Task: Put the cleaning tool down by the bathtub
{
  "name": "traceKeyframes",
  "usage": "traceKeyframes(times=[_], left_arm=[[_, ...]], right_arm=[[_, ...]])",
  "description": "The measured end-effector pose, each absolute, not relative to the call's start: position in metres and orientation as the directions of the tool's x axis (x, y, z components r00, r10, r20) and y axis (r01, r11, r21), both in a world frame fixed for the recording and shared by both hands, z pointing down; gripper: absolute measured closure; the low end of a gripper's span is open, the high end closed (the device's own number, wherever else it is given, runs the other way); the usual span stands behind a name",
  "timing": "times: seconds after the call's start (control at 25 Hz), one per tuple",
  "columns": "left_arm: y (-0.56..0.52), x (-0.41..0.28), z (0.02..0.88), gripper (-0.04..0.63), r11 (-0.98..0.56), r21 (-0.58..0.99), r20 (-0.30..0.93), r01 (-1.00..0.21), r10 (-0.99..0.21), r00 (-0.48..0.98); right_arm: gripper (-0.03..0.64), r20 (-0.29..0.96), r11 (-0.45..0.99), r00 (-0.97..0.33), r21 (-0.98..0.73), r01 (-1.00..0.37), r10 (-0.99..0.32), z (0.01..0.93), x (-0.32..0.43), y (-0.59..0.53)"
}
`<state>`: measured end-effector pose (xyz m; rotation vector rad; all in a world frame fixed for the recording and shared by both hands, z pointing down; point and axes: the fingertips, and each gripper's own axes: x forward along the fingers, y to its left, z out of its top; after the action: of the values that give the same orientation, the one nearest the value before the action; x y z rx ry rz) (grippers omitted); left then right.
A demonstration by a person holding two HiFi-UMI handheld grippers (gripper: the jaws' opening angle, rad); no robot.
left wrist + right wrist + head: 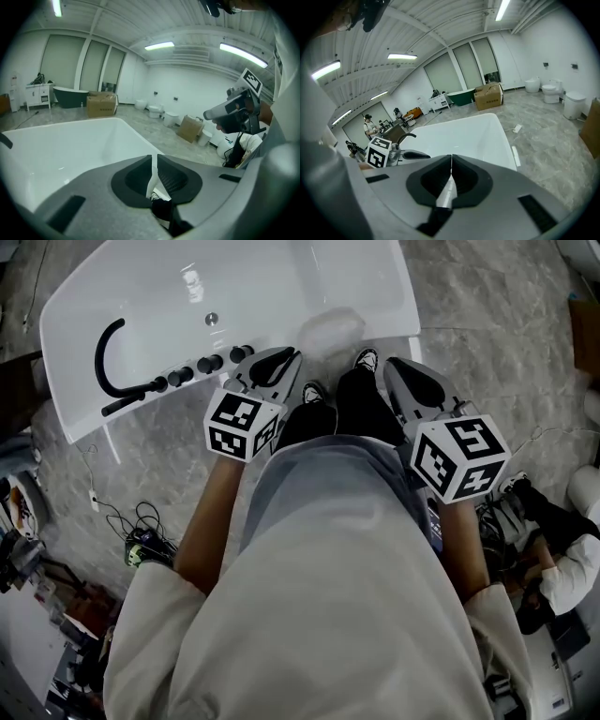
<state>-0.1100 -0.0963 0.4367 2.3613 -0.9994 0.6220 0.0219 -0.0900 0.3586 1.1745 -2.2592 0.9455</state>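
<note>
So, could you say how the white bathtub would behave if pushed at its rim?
The bathtub looks big and rigid, so it probably would not shift. Its glossy rim suggests a push might slip off.

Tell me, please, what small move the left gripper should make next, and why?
Probably just draw the left gripper back from the bathtub. Its jaws stand slightly apart with nothing between them, the right gripper is shut and empty, and a pale item, perhaps the cleaning tool, already lies on the tub's rim by the person's shoes, so nothing seems left to carry.
</note>
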Motion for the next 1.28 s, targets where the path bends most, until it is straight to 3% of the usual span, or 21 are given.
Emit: traceKeyframes(times=[0.6,1.28], left_arm=[[-0.071,-0.122,0.373,0.583,-0.493,0.417,0.48,-0.763,-0.594,0.646],[-0.043,-0.132,0.33,0.586,-0.448,0.447,0.424,-0.774,-0.657,0.624]], right_arm=[[0.606,0.613,0.45,-0.562,-0.347,-0.823,-0.555,0.348,0.03,-0.073],[0.606,0.565,0.508,-0.57,-0.285,-0.813,-0.596,0.327,0.028,-0.051]])
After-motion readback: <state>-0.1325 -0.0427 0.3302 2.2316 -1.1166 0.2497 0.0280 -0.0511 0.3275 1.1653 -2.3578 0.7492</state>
